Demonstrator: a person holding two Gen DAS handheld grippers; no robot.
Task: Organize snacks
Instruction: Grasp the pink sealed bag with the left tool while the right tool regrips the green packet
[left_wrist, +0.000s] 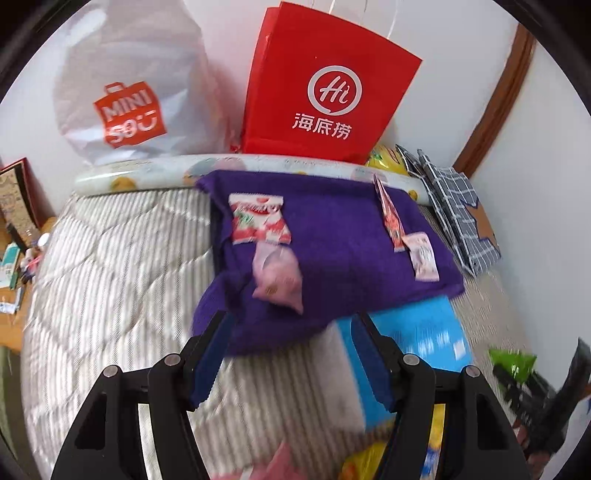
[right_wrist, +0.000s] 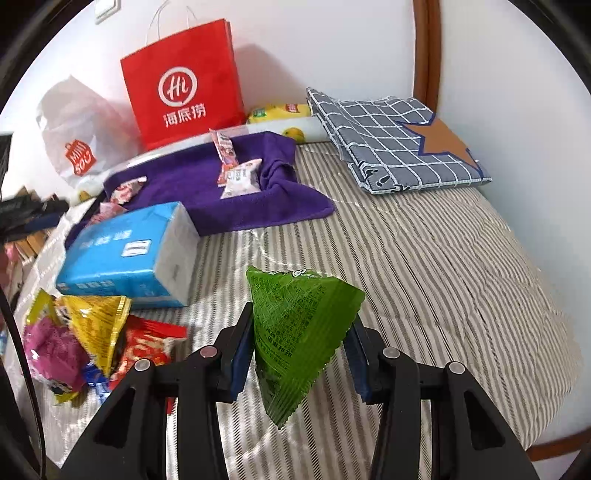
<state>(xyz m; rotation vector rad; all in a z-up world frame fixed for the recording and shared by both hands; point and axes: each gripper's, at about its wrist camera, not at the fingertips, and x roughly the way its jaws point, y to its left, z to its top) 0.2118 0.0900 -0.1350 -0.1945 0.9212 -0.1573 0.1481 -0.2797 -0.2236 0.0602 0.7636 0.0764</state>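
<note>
A purple towel (left_wrist: 343, 236) lies on the striped bed and carries several snack packets: a red-white one (left_wrist: 258, 219), a pink pouch (left_wrist: 279, 277), a red stick pack (left_wrist: 391, 218) and a small white packet (left_wrist: 423, 254). My left gripper (left_wrist: 291, 354) is open and empty just before the towel's near edge. My right gripper (right_wrist: 301, 339) is shut on a green triangular snack pouch (right_wrist: 299, 332) held above the bed; it also shows blurred in the left wrist view (left_wrist: 513, 365). A loose pile of snacks, yellow (right_wrist: 96, 321), red (right_wrist: 147, 343) and magenta (right_wrist: 51, 350), lies at the left.
A blue tissue pack (right_wrist: 125, 254) lies between the pile and the towel (right_wrist: 221, 195). A red paper bag (left_wrist: 328, 85) and a white Miniso bag (left_wrist: 125, 88) stand against the wall. A folded checked cloth (right_wrist: 399, 140) lies at the far right. A cluttered desk (left_wrist: 14, 266) is left of the bed.
</note>
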